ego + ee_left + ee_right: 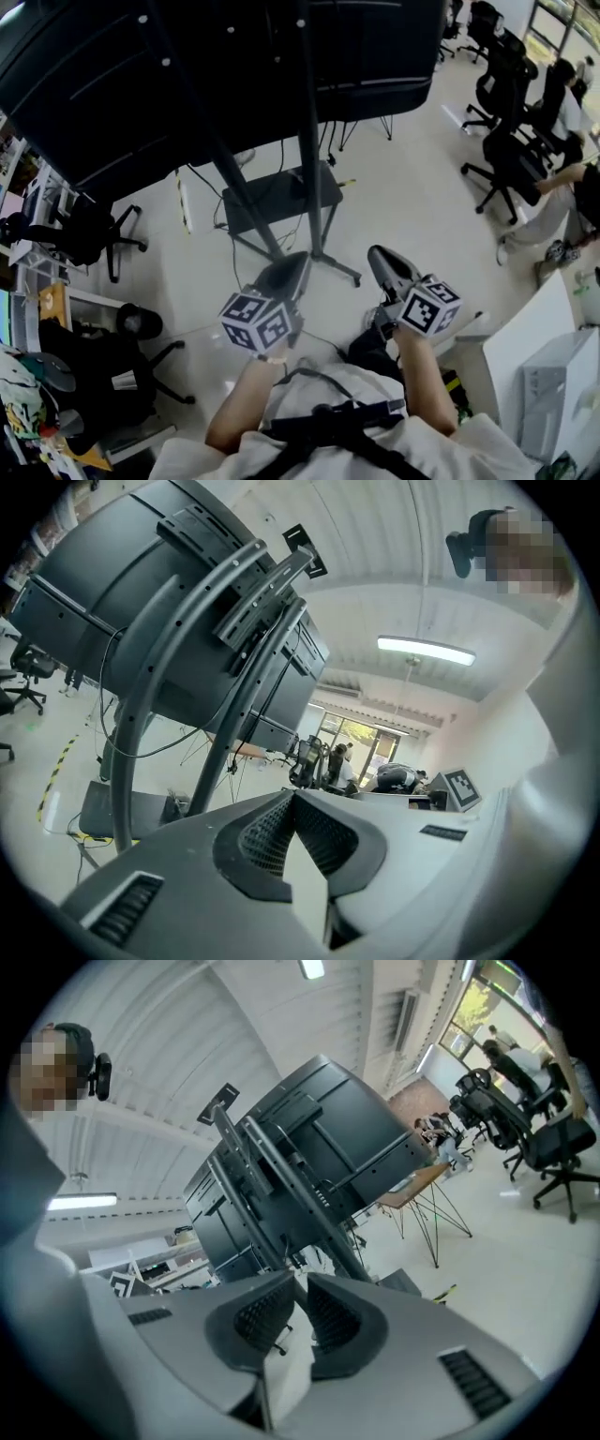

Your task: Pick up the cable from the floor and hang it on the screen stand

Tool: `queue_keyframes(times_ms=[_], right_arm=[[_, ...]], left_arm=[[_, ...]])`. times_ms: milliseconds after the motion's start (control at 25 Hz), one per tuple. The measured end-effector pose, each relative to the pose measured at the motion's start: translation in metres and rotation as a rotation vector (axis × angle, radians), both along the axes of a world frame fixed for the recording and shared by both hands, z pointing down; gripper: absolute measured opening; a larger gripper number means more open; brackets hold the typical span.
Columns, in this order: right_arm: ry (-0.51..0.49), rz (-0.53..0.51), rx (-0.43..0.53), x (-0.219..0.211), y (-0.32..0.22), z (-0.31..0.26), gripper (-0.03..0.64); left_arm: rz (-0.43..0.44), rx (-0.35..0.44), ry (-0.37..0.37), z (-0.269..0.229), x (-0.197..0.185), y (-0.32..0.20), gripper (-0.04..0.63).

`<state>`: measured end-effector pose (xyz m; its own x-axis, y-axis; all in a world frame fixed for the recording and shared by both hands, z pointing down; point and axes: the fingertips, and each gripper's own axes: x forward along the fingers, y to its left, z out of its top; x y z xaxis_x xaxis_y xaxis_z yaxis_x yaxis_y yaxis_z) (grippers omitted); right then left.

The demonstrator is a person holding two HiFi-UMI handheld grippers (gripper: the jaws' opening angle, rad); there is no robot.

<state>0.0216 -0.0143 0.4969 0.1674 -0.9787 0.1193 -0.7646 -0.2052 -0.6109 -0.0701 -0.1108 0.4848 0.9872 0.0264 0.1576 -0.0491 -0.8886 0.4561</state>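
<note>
Office chairs (89, 234) crowd the left edge. A thin cable (234, 267) trails on the floor (412, 197) beside the screen stand (311, 159). The left gripper (298, 259) is pressed together and empty. The right gripper (377, 253) shows a slim gap, also empty. Bare floor opens rightward.

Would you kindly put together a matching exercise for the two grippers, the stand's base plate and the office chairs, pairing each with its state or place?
Things:
1. left gripper
2. right gripper
3. dark base plate
4. black office chairs

States or places:
A. on the floor at the foot of the screen stand
B. jaws a narrow gap apart, nothing between them
C. upper right of the head view
D. jaws shut together

Pairs: 1-D, 2-B, 3-A, 4-C.
</note>
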Motion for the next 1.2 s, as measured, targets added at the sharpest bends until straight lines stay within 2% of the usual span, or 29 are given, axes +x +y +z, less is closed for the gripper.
queue_keyframes(times_ms=[80,240,400,680,1200], right_arm=[[0.04,0.011,-0.04,-0.03,0.001,0.0,0.043],[0.083,-0.013,-0.115,-0.08,0.011,0.004,0.015],[0.101,-0.038,-0.139,-0.108,0.028,0.003,0.002],[0.161,-0.067,-0.153,-0.115,0.035,-0.01,0.002],[0.129,-0.113,-0.099,-0.104,0.042,-0.016,0.002]], left_arm=[[0.032,0.001,-0.001,0.003,-0.018,0.005,0.003],[0.054,-0.046,-0.001,0.014,-0.048,0.019,0.003],[0.054,-0.058,0.001,0.018,-0.07,0.039,0.003],[0.027,-0.039,-0.016,0.012,-0.085,0.058,0.003],[-0.017,-0.011,-0.034,0.007,-0.079,0.07,0.003]])
